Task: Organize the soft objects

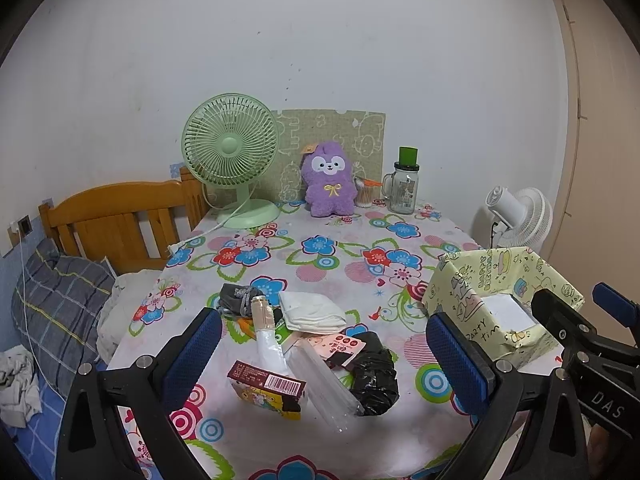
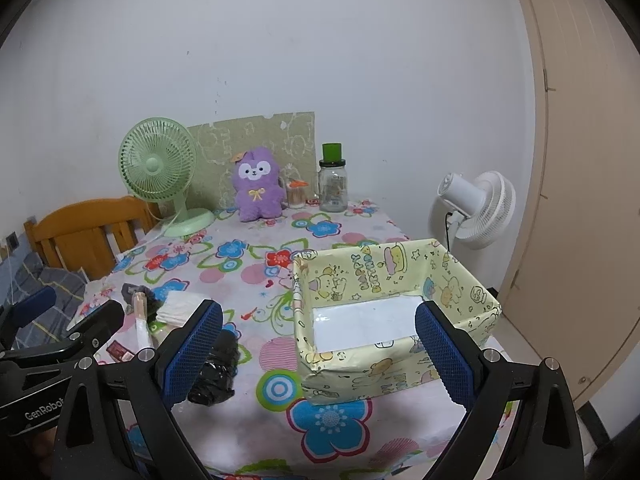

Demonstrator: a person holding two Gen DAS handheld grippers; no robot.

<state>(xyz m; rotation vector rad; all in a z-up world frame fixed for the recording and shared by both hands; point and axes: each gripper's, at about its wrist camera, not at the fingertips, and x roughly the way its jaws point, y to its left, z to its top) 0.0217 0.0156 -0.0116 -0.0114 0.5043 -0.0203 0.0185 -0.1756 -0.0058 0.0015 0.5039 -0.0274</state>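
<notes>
A pile of small things lies near the table's front: a grey pouch (image 1: 238, 298), a folded white cloth (image 1: 312, 312), a black plastic bag (image 1: 374, 376), a clear plastic sleeve (image 1: 324, 384), a small printed carton (image 1: 266, 390) and a pink packet (image 1: 340, 346). My left gripper (image 1: 324, 364) is open and empty above this pile. A yellow cartoon-print box (image 2: 384, 280) stands open at the right. My right gripper (image 2: 320, 354) is open and empty just in front of the box. A purple plush toy (image 1: 328, 180) sits at the table's back.
A green desk fan (image 1: 230, 152), a glass jar with a green lid (image 1: 404, 188) and a cotton-swab cup (image 1: 364, 194) stand at the back. A wooden bed head (image 1: 116, 220) lies left of the flowered tablecloth (image 1: 320, 256). A white floor fan (image 2: 480, 208) stands right.
</notes>
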